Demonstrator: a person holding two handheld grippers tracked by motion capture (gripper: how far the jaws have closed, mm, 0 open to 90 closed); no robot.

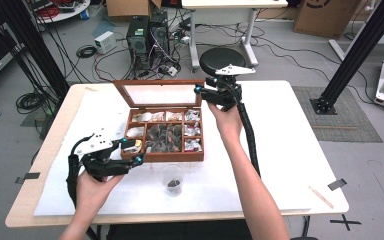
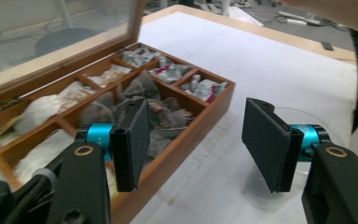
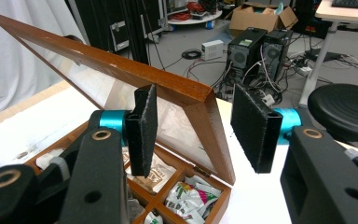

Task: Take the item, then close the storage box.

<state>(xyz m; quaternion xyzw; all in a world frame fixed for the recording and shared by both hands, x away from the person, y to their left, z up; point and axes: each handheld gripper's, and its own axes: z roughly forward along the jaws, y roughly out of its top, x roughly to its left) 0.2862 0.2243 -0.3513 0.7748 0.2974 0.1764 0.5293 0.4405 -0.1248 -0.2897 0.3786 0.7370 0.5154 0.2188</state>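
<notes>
A wooden tea box (image 1: 162, 156) sits mid-table, its compartments holding tea bags (image 1: 165, 136) and sachets. Its glass lid (image 1: 157, 94) stands raised. My right gripper (image 1: 203, 90) is at the lid's upper right corner; in the right gripper view its jaws (image 3: 196, 130) straddle the lid's frame (image 3: 121, 65), one pad close against it and a sliver of table showing before the other. My left gripper (image 1: 131, 151) hovers at the box's front left corner. It is open (image 2: 193, 140) with nothing between the pads, beside the box's front wall (image 2: 186, 149). A clear glass cup (image 1: 172, 180) with dark leaves stands in front of the box.
A white mat (image 1: 290, 150) covers the wooden table. My right forearm (image 1: 245, 170) crosses the mat to the right of the box and cup. Behind the table are a black stool (image 1: 219, 59), computer towers (image 1: 147, 37) and loose cables on the floor.
</notes>
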